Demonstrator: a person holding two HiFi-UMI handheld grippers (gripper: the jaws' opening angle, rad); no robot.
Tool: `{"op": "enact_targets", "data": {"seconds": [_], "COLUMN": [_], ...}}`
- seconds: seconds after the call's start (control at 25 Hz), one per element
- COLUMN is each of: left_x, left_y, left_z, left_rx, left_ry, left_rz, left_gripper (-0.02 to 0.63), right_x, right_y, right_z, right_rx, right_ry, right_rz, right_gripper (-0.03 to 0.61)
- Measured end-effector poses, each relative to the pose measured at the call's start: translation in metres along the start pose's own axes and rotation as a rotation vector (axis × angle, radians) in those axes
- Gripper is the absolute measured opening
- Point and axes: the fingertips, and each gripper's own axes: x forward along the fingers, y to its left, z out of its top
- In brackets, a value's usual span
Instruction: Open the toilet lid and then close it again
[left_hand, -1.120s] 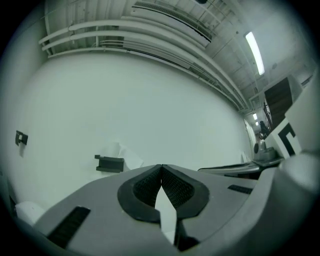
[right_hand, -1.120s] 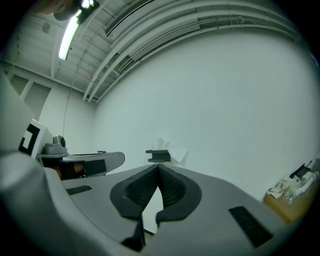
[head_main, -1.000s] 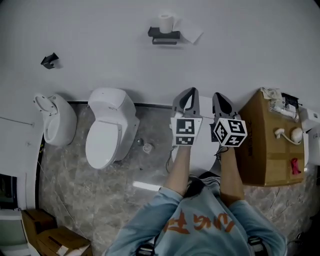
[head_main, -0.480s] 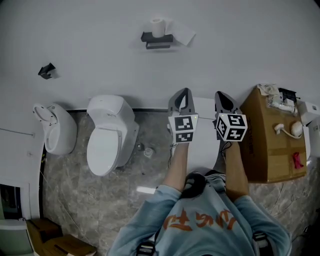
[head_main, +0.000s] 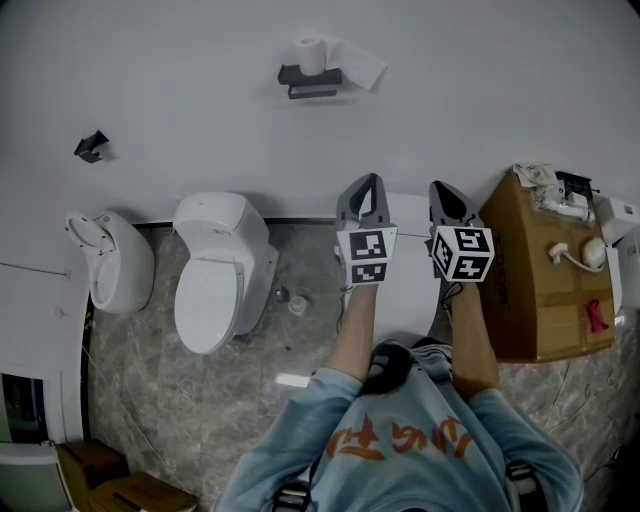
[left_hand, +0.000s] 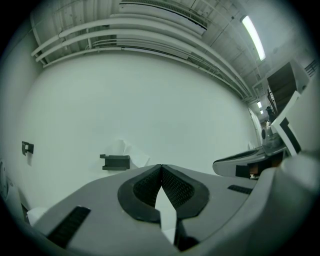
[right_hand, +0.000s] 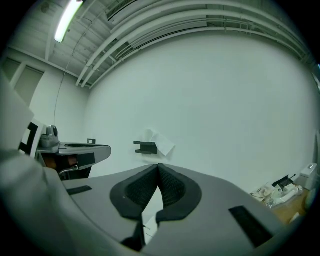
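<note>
The white toilet (head_main: 222, 262) stands against the wall at the left of the head view, with its lid (head_main: 206, 300) lying down over the bowl. Both grippers are held level, side by side, well to the right of it and apart from it. My left gripper (head_main: 368, 184) (left_hand: 161, 167) is shut, pads together, with nothing between them. My right gripper (head_main: 441, 190) (right_hand: 158, 166) is shut too and holds nothing. Both gripper views look at the bare white wall; the toilet is in neither.
A toilet paper holder (head_main: 310, 72) (left_hand: 116, 161) (right_hand: 145, 147) hangs on the wall. A urinal (head_main: 110, 258) stands left of the toilet. A cardboard box (head_main: 540, 285) with small items is at the right. A white fixture (head_main: 405, 290) sits under my arms.
The head view has shifted a little, so the paper holder sits higher and further left in the picture. Both grippers stay shut and side by side.
</note>
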Motion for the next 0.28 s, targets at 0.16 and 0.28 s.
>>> {"op": "enact_targets", "data": {"seconds": [0.16, 0.28], "left_x": [-0.0028, -0.0051], "left_y": [-0.0016, -0.0002], "left_z": [-0.0007, 0.0002], "left_rx": [-0.006, -0.013], "left_ry": [-0.01, -0.023], "left_rz": [-0.007, -0.004], "left_gripper": [0.026, 0.026], "right_x": [-0.0024, -0.0035], "right_y": [0.001, 0.0026], "right_z": [-0.0019, -0.0014], "right_rx": [-0.001, -0.002], "right_ry": [-0.002, -0.007], "right_rz": [0.004, 0.008], "right_gripper": [0.012, 0.012]}}
